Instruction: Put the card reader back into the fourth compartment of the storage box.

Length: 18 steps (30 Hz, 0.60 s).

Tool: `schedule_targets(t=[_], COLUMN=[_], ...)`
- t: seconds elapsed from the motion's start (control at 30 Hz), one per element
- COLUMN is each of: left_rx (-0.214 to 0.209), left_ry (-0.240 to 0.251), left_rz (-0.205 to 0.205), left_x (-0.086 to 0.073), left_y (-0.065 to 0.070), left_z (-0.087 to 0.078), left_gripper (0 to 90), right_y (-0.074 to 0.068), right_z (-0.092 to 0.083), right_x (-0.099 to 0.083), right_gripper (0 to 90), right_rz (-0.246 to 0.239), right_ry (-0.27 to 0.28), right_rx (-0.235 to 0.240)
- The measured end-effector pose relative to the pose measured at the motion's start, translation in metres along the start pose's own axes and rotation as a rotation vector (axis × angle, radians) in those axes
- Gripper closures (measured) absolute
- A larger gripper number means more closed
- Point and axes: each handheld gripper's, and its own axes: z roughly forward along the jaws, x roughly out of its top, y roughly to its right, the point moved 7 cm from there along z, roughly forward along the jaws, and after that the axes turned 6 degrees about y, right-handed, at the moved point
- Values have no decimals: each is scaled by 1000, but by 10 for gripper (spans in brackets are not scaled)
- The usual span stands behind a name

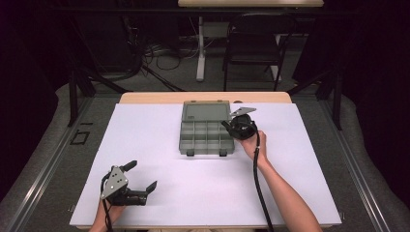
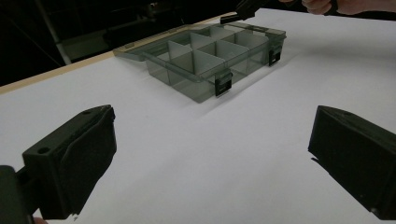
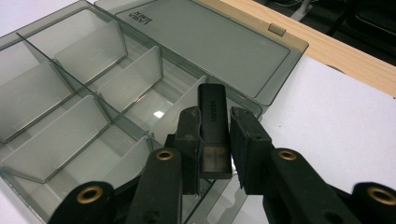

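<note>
Right gripper point(image 3: 215, 140) clamps a black USB stick point(image 3: 213, 126) over the open compartment box point(image 3: 70, 116); left gripper point(image 2: 210, 154) gapes, empty, near left

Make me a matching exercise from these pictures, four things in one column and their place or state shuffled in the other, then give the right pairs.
1. left gripper
2. right gripper
3. compartment box
4. black stick

A. lid folded back, compartments bare
B. clamped between two jaws
C. jaws wide apart, nothing between them
D. over the box's right edge, shut on something

Pairs: 1-C, 2-D, 3-A, 4-B
</note>
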Motion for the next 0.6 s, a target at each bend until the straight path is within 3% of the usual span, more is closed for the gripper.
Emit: schedule_targets(t=[0.6], left_rx=[0], left_ry=[-2], left_rz=[3], left_x=[0], left_y=[0], left_z=[0], left_gripper=[10], right_y=[-3], right_z=[10], right_x=[-3], right_gripper=[726], right_rz=[-11], right_ry=[-17], right_rx=[5])
